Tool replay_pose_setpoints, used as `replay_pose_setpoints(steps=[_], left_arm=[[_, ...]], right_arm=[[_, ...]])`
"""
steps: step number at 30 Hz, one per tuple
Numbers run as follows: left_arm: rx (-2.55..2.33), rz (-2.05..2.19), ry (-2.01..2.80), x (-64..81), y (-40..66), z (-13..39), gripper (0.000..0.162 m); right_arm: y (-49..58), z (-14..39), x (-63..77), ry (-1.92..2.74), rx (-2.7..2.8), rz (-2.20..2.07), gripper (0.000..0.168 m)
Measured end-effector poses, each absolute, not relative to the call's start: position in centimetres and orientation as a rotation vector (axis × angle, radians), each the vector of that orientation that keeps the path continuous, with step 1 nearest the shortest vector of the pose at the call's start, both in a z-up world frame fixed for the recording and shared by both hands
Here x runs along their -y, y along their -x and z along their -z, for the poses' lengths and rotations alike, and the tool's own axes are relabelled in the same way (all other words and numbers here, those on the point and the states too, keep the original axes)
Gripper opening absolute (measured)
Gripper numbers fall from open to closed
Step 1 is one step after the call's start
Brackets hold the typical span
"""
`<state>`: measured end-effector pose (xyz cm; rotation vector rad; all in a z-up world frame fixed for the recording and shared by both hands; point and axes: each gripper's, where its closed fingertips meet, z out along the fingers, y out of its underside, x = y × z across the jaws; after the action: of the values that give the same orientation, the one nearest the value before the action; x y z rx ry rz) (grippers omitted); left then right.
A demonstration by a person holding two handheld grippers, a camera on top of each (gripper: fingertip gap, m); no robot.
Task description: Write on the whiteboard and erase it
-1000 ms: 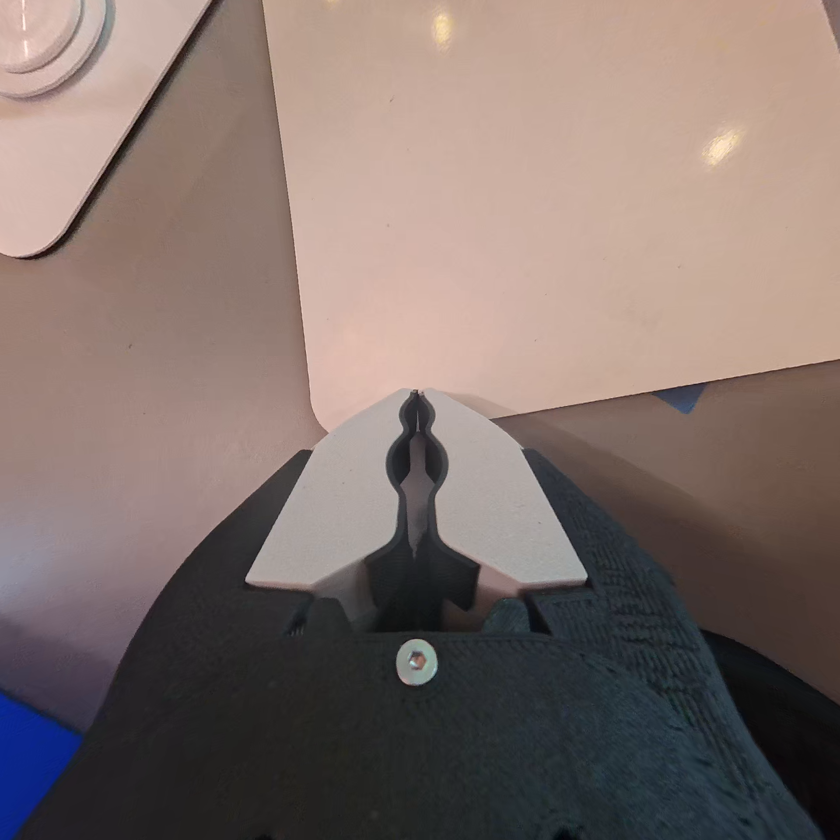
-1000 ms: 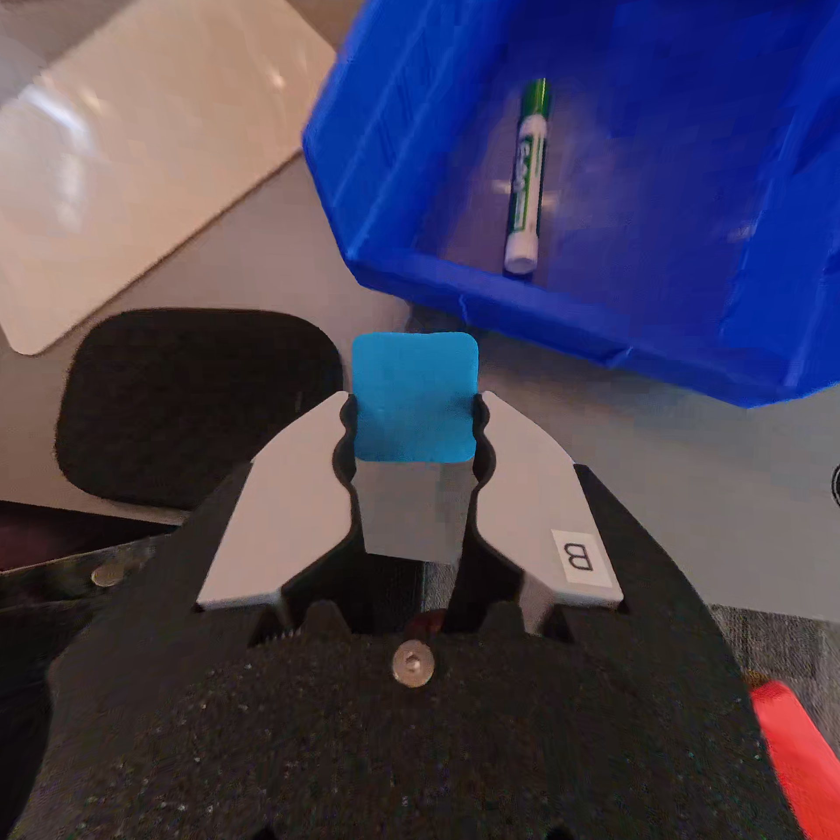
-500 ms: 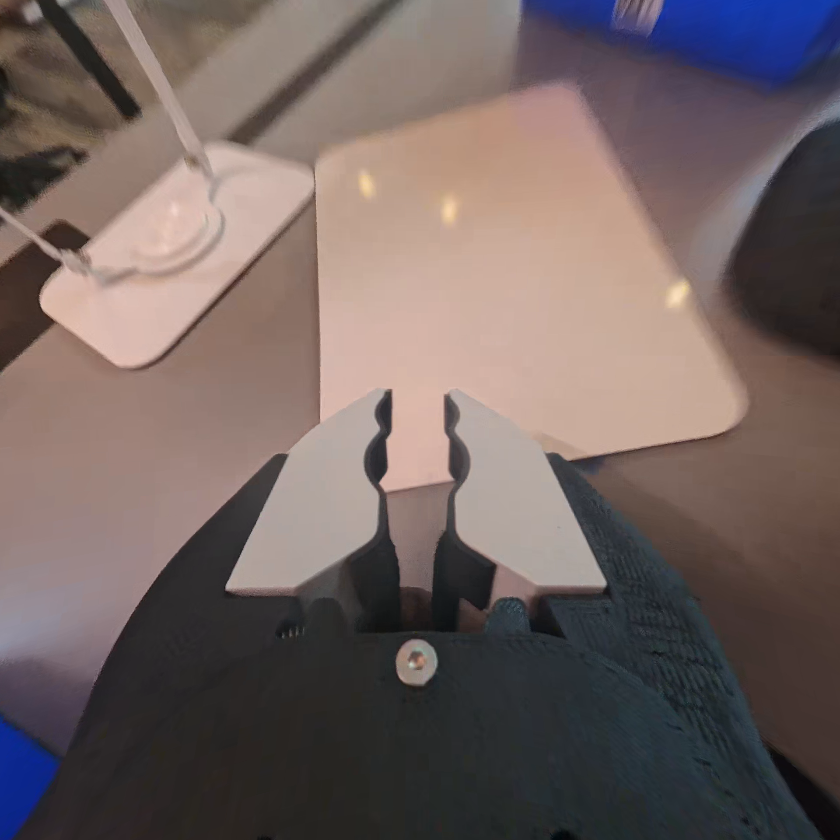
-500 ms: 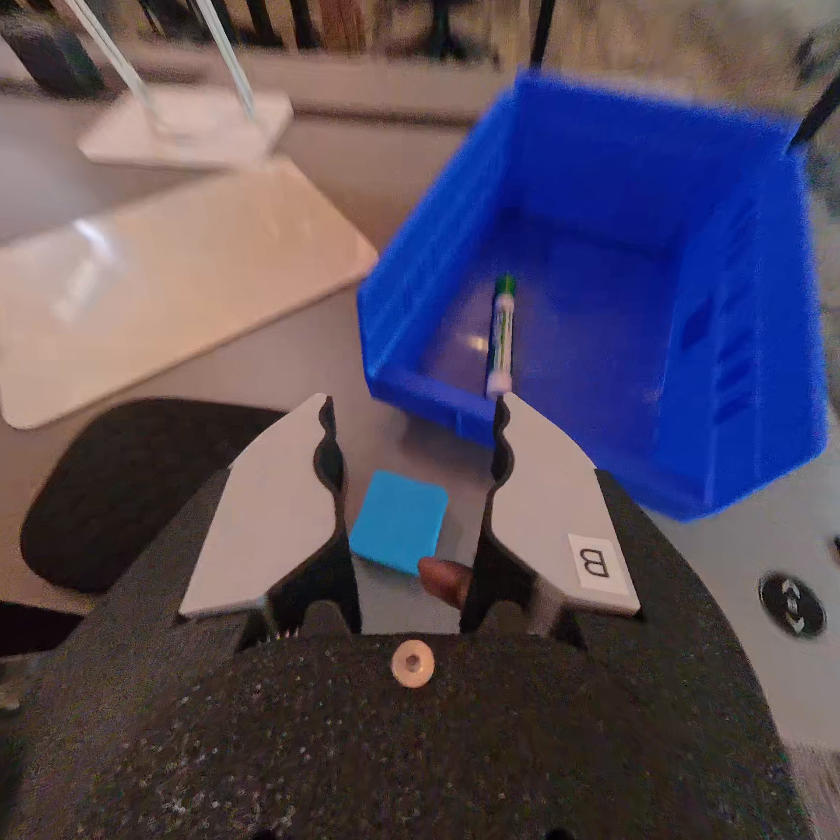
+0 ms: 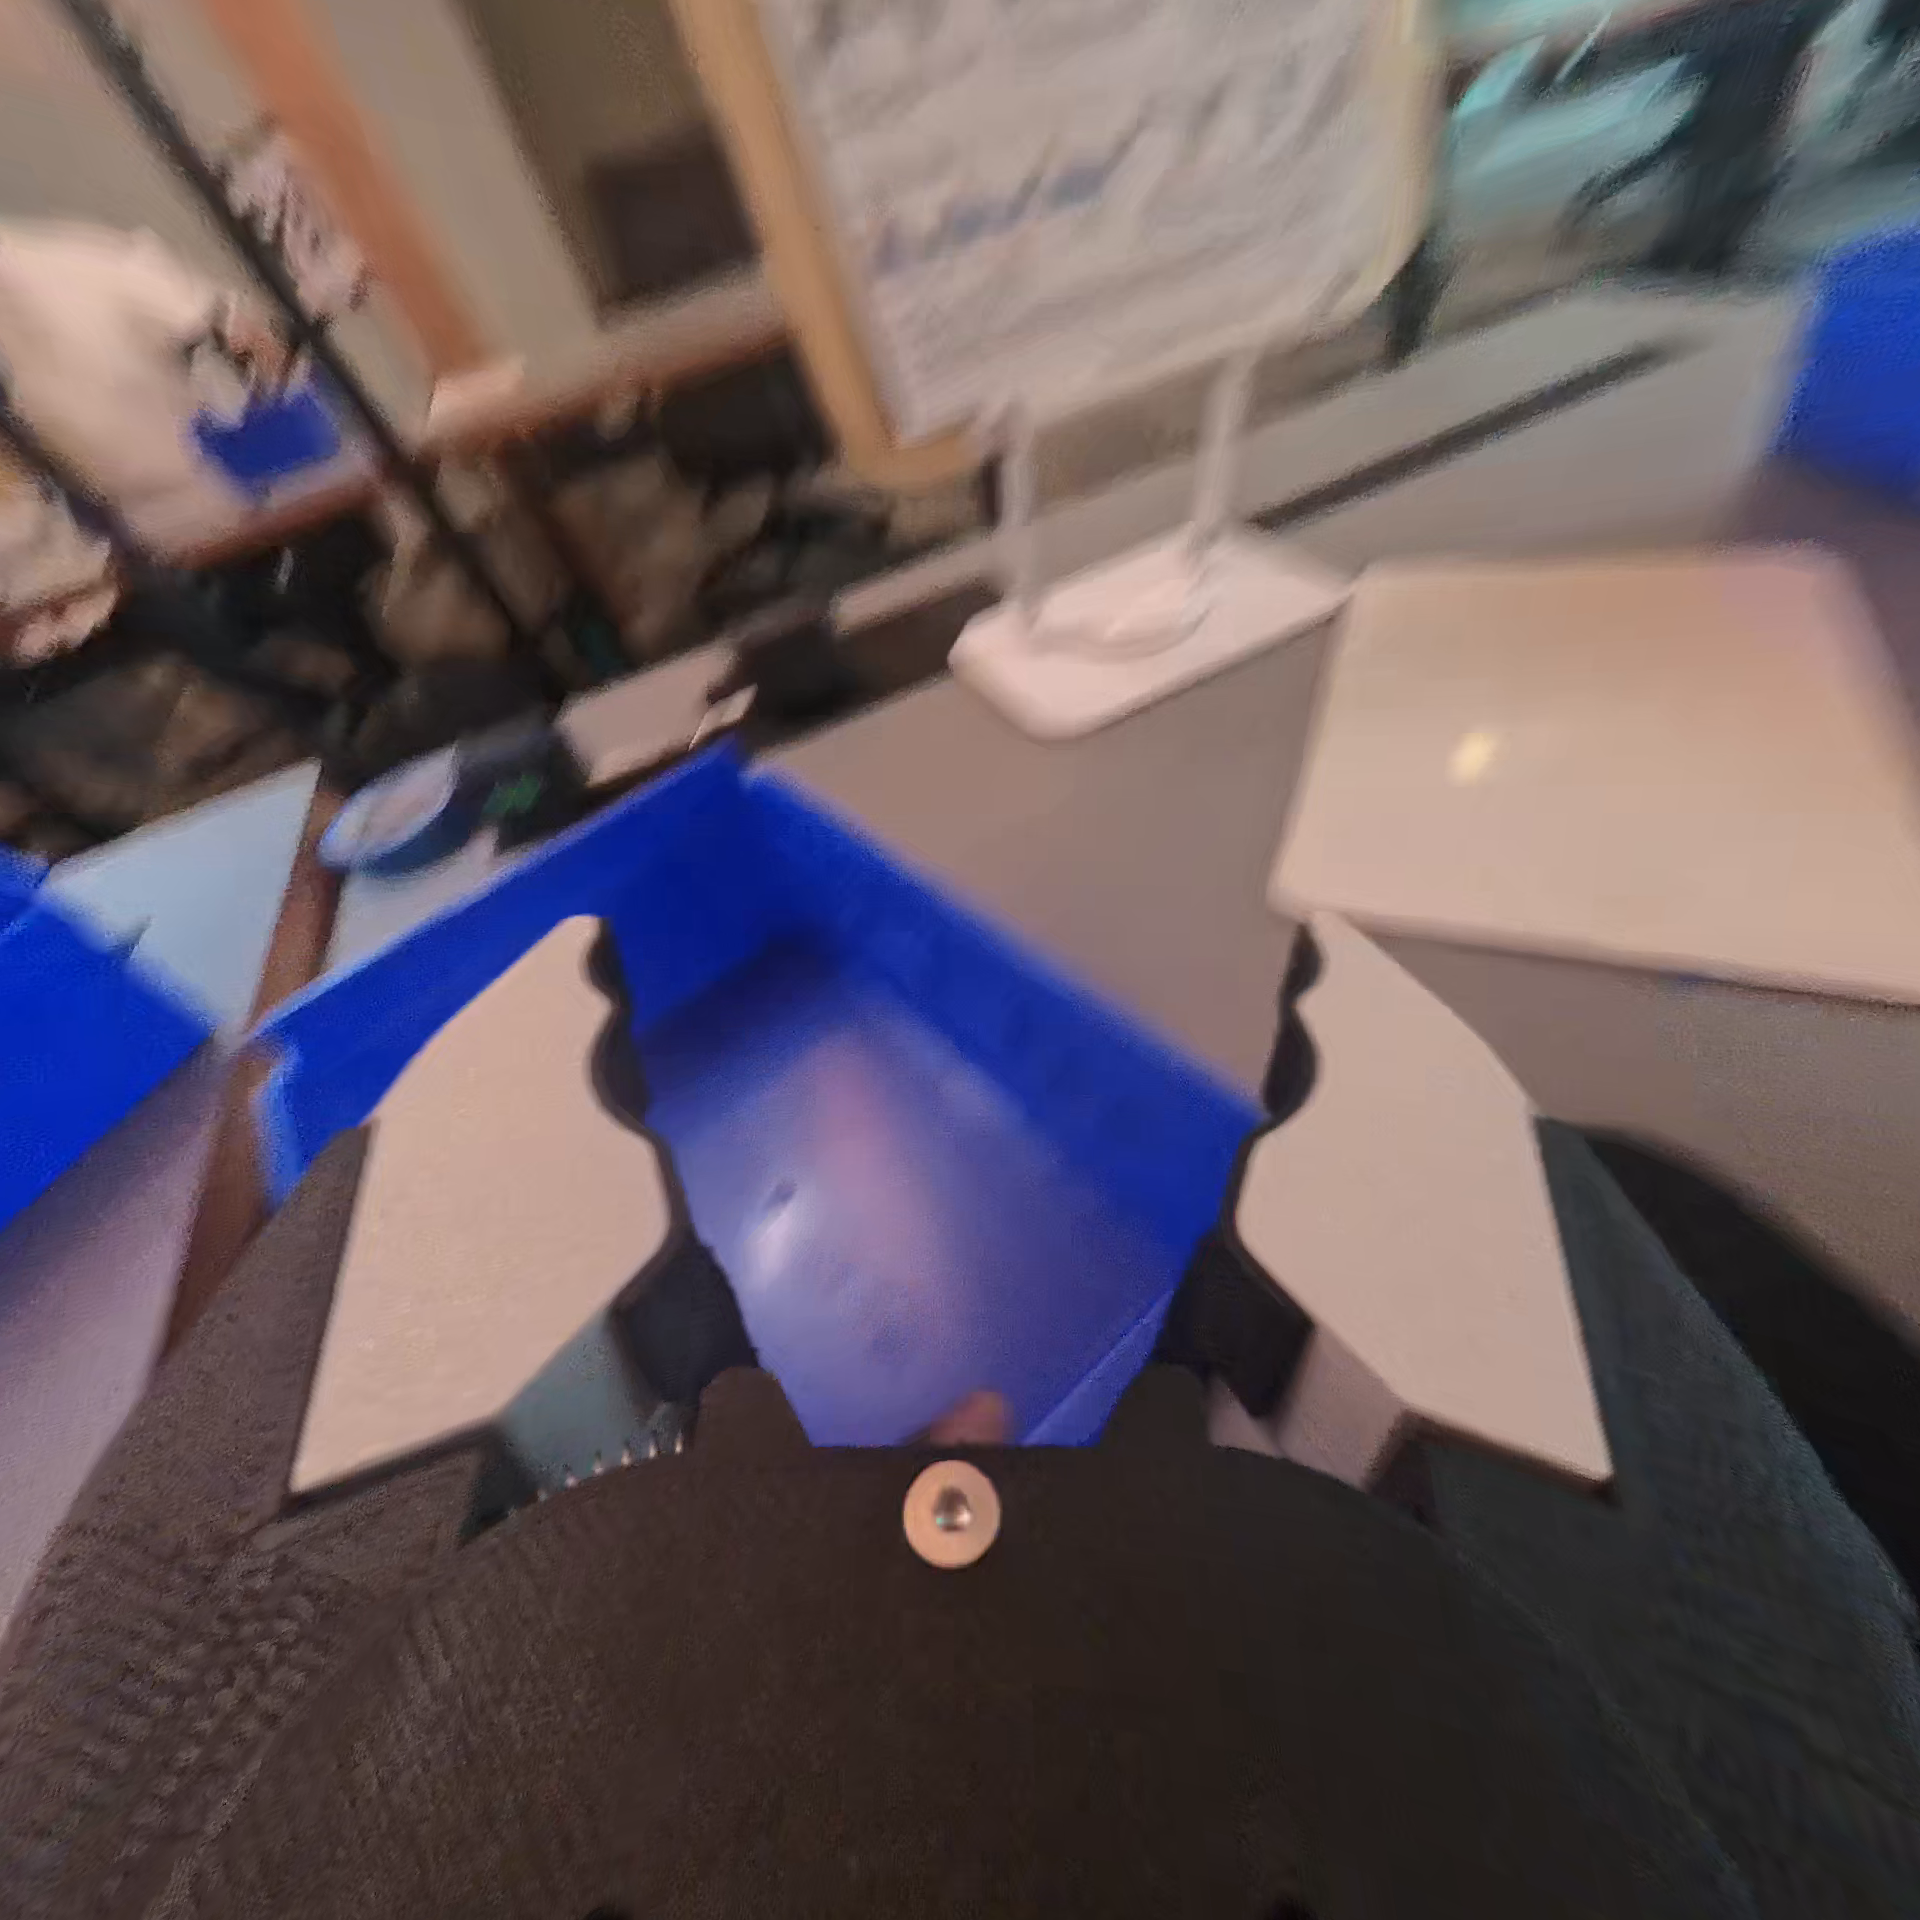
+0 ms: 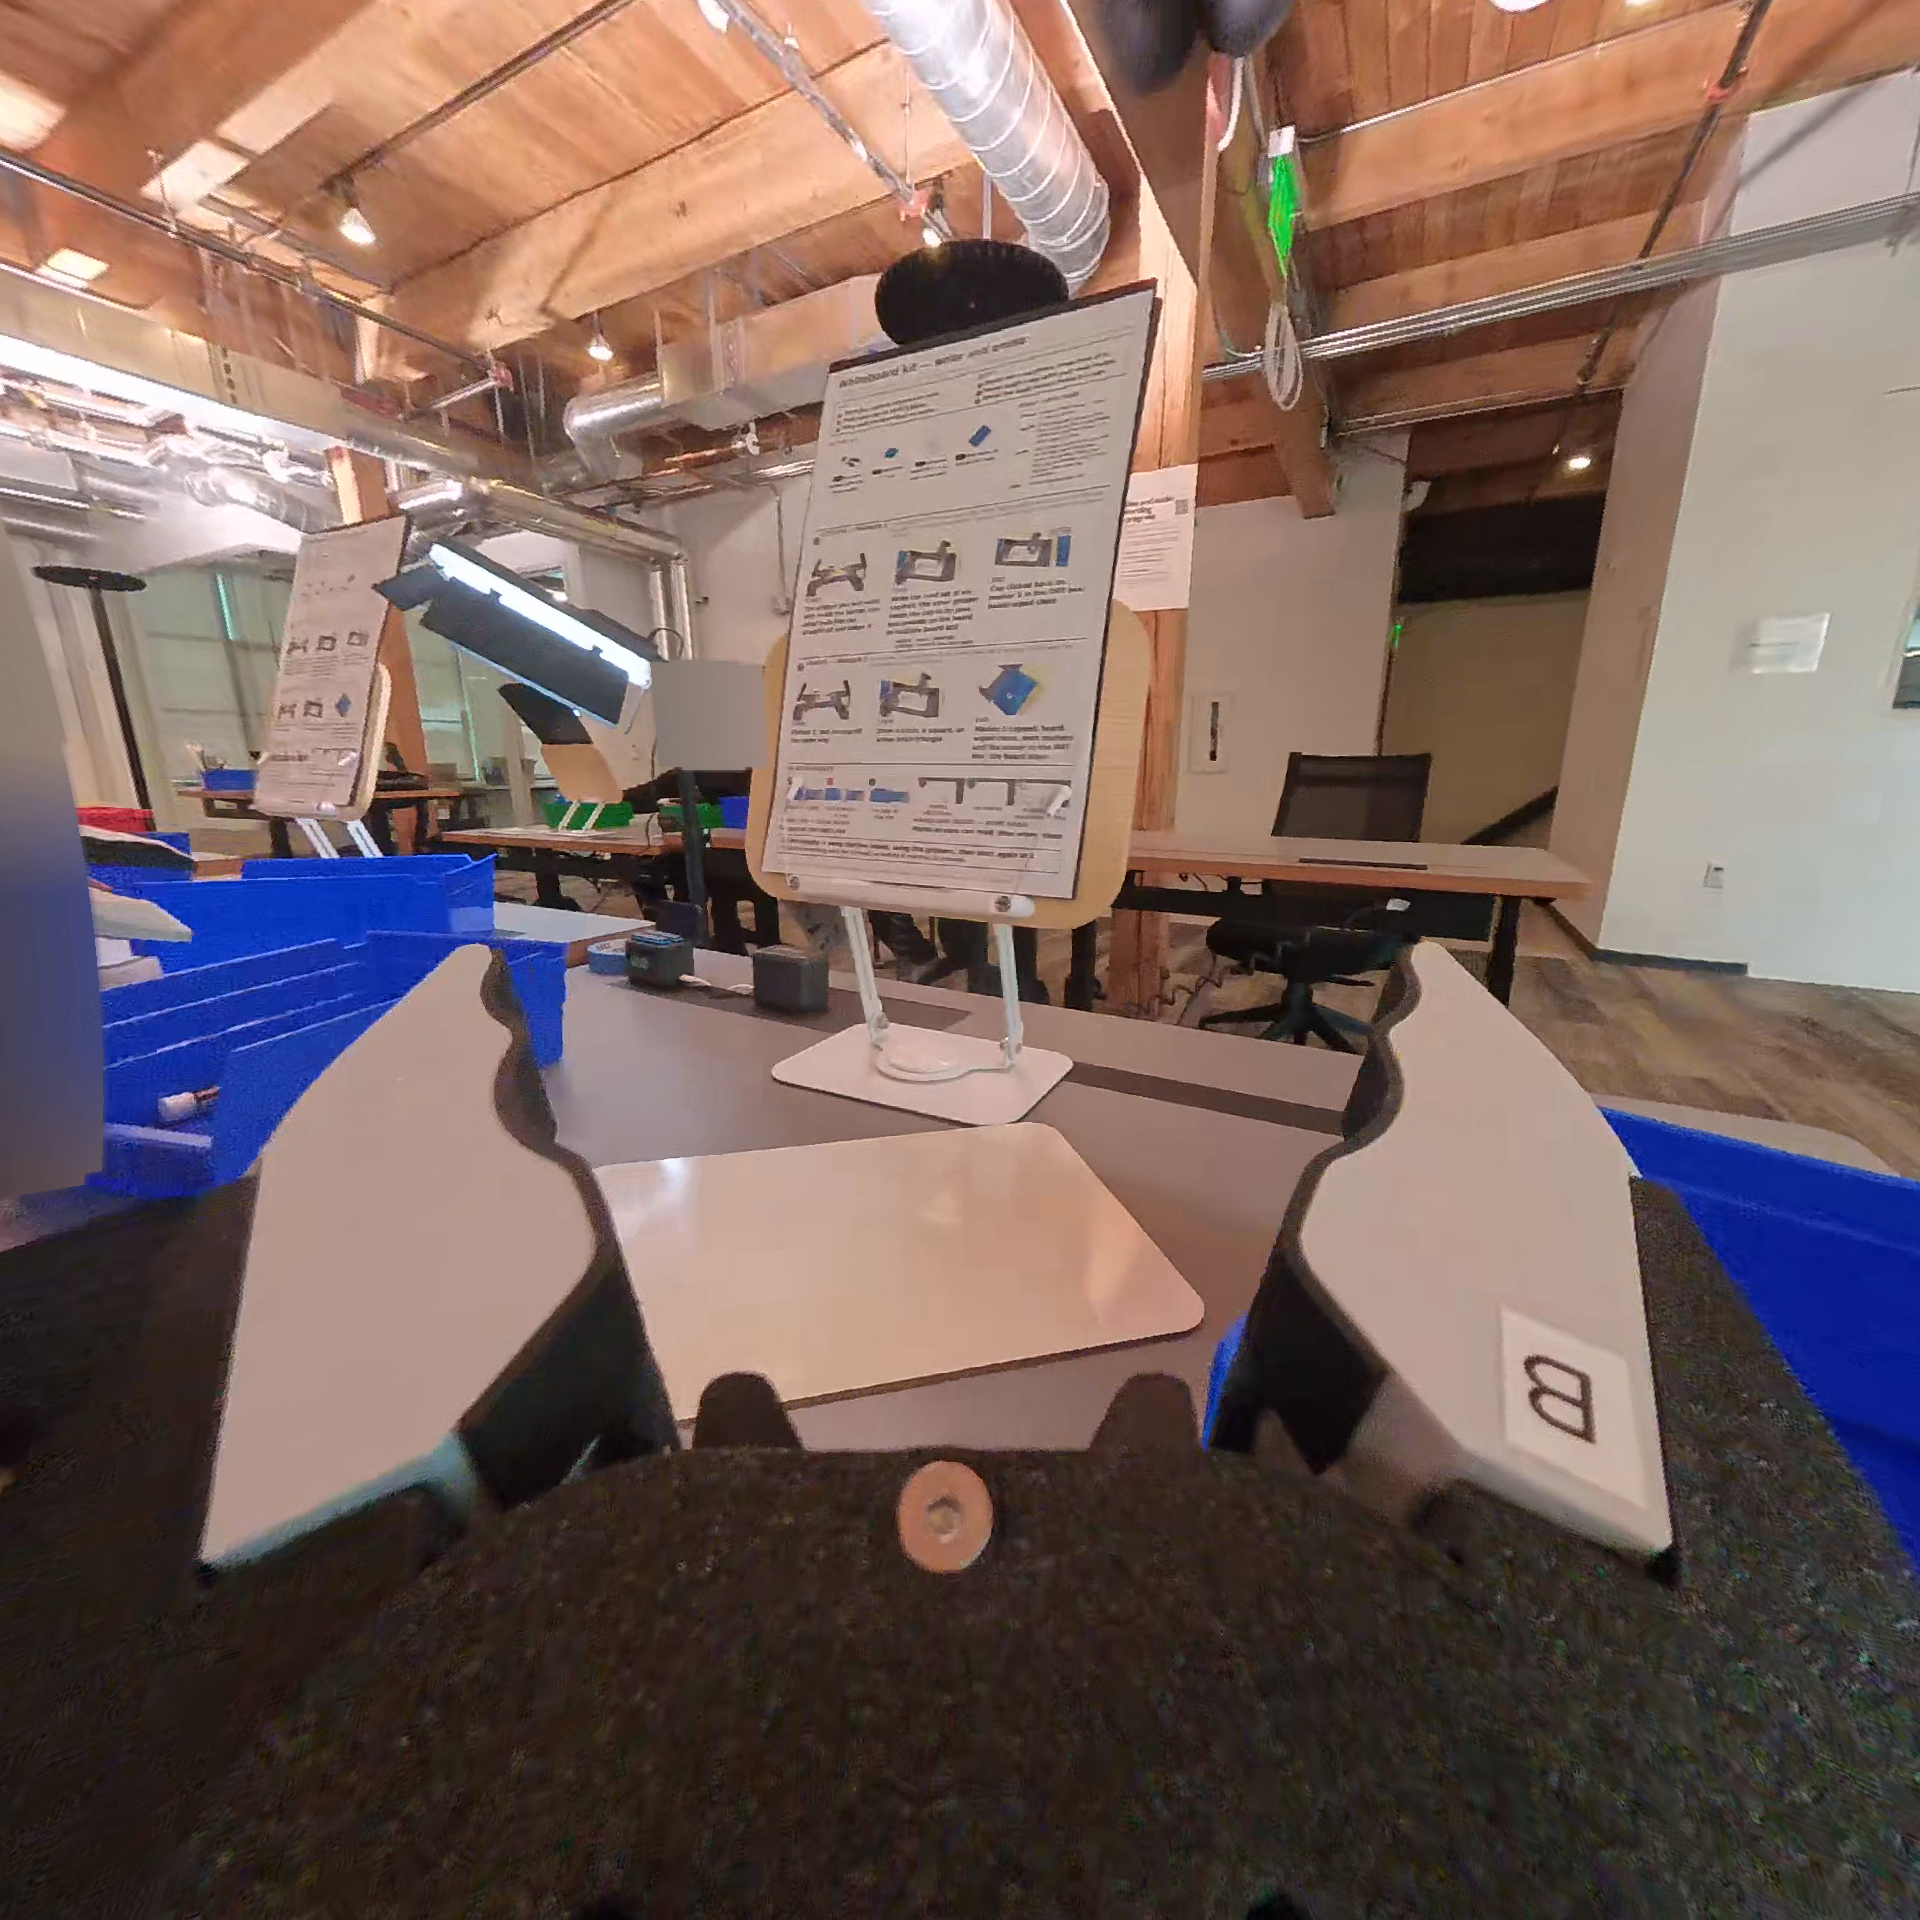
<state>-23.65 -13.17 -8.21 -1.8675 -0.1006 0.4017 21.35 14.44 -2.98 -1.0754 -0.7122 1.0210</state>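
The blank whiteboard (image 6: 894,1257) lies flat on the grey table (image 6: 707,1081); it also shows at the right of the blurred left wrist view (image 5: 1600,769). My right gripper (image 6: 945,966) is wide open and empty, raised and level, looking over the board. My left gripper (image 5: 951,935) is wide open and empty, above an empty blue bin (image 5: 883,1143) left of the board. No marker or eraser shows in either view.
A stand (image 6: 925,1070) holding an instruction sheet (image 6: 956,623) is behind the board. Stacked blue bins (image 6: 312,987) are at the left and another blue bin (image 6: 1818,1268) at the right. Small dark boxes (image 6: 790,977) sit farther back on the table.
My right gripper let go of the blue eraser onto the table, opened wide and tilted up. My left gripper went from shut to wide open and swung left over a blue bin.
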Motion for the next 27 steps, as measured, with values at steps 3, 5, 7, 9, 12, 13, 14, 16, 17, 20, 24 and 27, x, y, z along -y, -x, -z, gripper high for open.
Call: replay_pose_setpoints(steps=[3,5,7,9,12,13,14,16,17,20,24,27], left_arm=[[0.255,-0.388,2.225,16.7,28.5,12.9,0.094],[0.306,-0.382,2.481,18.3,30.5,15.8,0.088],[0.258,-0.381,2.689,19.0,31.7,18.2,0.083],[0.229,-0.329,2.869,19.3,32.2,19.9,0.081],[0.286,-0.268,2.976,18.3,34.1,21.3,0.075],[0.342,-0.255,2.987,17.9,34.9,21.6,0.07],[0.393,-0.258,3.006,17.8,35.7,21.9,0.068],[0.491,-0.257,3.059,18.0,36.8,22.9,0.065],[0.518,-0.265,3.093,18.2,37.1,23.3,0.065],[0.505,-0.285,3.208,18.7,37.0,24.4,0.065],[0.511,-0.2,3.269,18.9,36.5,25.3,0.055],[0.369,0.03,3.207,17.8,34.2,25.7,0.025]], right_arm=[[-20.7,2.8,-13.7,1.068,0.742,-1.042,0.148],[-20.2,2.9,-13.3,1.073,0.769,-1.043,0.147],[-19.6,3.3,-12.9,1.074,0.803,-1.043,0.147],[-19.0,3.6,-12.4,1.07,0.843,-1.052,0.145],[-18.4,4.2,-12.2,1.078,0.878,-1.054,0.145],[-18.3,4.3,-12.2,1.077,0.885,-1.051,0.144],[-18.3,4.3,-12.2,1.072,0.889,-1.053,0.144],[-18.5,4.2,-12.1,1.059,0.886,-1.065,0.142],[-18.6,4.2,-12.2,1.055,0.882,-1.07,0.14],[-19.0,4.0,-12.6,1.049,0.856,-1.066,0.136],[-19.4,4.1,-13.1,1.049,0.825,-1.071,0.134],[-19.4,4.3,-13.3,1.057,0.822,-1.067,0.133]])
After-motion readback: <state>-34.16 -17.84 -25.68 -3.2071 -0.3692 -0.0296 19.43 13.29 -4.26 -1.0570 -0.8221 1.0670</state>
